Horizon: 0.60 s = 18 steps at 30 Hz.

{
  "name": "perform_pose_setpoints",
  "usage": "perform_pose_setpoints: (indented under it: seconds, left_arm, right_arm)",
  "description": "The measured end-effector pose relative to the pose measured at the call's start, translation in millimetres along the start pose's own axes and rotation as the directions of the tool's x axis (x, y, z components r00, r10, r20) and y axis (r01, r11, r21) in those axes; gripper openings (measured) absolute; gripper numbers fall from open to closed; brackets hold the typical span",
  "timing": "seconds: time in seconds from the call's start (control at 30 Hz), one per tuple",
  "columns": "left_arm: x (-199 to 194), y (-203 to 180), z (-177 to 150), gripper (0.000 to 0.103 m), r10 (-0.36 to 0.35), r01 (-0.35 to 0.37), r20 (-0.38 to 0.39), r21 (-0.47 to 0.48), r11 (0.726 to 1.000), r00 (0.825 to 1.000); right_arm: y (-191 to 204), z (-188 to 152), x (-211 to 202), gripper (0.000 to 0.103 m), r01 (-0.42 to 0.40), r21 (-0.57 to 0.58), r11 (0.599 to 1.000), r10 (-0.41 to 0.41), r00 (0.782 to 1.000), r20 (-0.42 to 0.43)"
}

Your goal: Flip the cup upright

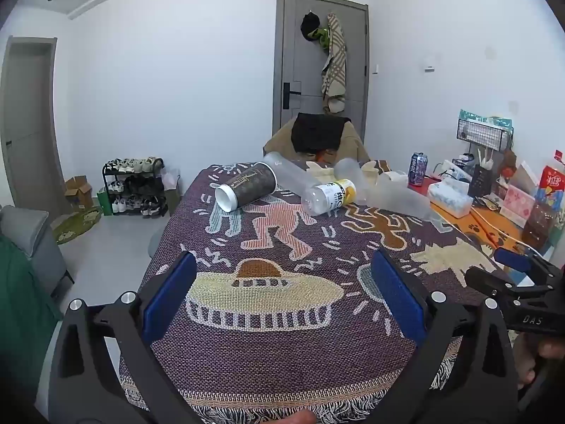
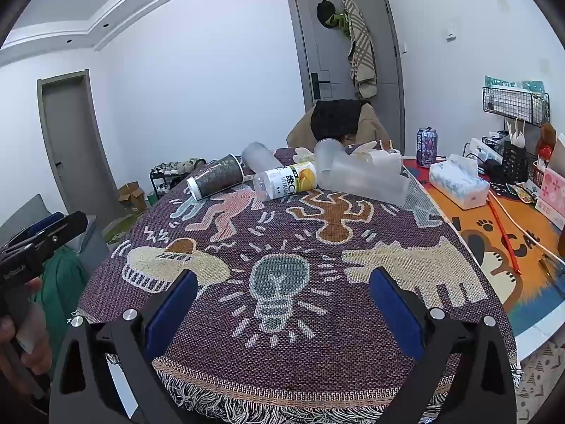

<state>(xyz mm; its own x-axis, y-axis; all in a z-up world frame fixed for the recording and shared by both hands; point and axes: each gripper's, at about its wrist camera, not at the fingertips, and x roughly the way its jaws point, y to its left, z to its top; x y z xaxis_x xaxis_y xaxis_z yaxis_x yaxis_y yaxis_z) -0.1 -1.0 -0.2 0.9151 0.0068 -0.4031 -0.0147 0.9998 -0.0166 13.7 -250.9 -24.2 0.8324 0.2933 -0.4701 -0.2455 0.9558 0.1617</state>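
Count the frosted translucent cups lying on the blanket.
3: one frosted cup behind the dark paper cup, one behind the vitamin bottle, one farthest right. More may be hidden behind.

White walls, grey door, shoe rack, pale floor.

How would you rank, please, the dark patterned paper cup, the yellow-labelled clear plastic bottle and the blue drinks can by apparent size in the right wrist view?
1. Yellow-labelled clear plastic bottle and dark patterned paper cup: alike, both lying down, so unranked.
2. Blue drinks can: smallest, though it stands farther away.
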Motion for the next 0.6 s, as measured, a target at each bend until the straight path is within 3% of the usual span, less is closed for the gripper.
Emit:
perform_pose_setpoints:
  seconds: [0.6]
  left_arm:
    - [6.5,-2.0,-5.5,0.098,-0.012,0.012,-0.010,-0.009,1.000,1.000]
  right_arm:
    - [-1.6,-2.8,1.9,0.096,0.016,0.009,1.000,-0.016,1.000,-0.004]
